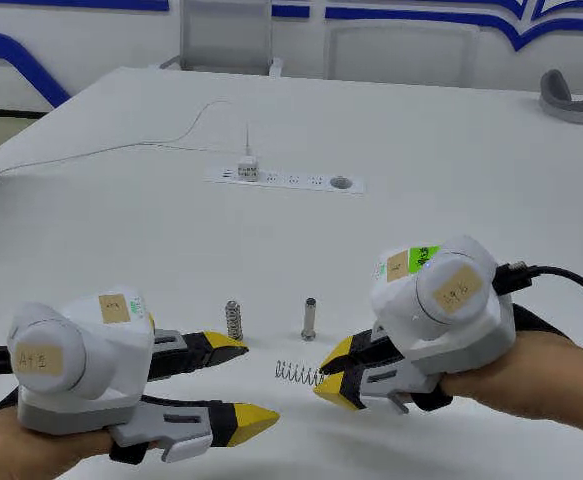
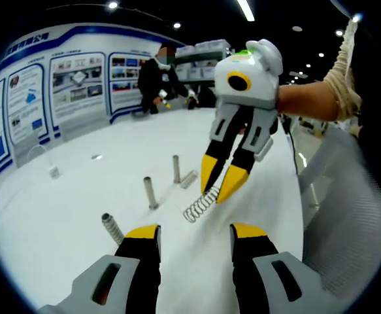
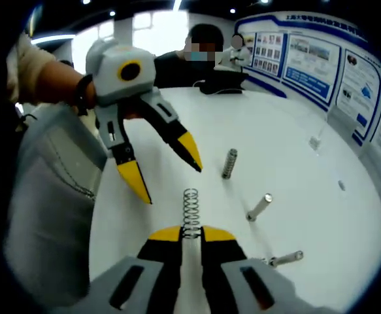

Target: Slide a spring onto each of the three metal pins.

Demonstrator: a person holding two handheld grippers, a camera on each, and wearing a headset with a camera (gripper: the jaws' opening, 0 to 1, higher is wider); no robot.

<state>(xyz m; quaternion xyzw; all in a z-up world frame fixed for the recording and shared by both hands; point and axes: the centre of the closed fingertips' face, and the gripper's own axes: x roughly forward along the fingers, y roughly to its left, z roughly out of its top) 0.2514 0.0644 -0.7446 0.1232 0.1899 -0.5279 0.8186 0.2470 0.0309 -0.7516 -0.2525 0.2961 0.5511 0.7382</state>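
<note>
On the table (image 1: 151, 230), near centre, the pin carrying a spring (image 1: 234, 320) is standing left of the bare pin (image 1: 309, 318), apart from it. The third pin (image 2: 176, 169) is standing farther right. The loose spring (image 1: 296, 373) is lying nearer than the pins, its right end sitting between the jaws of the right gripper (image 1: 326, 383). The left gripper (image 1: 258, 382) is hovering to its left. The power strip (image 1: 286, 180) is lying far behind, its cable (image 1: 71, 157) trailing left.

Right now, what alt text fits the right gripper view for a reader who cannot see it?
The right gripper pinches one end of a loose spring lying on the white table. Ahead, the left gripper hangs open near a spring-covered pin, with a bare pin and a second bare pin nearer.
</note>
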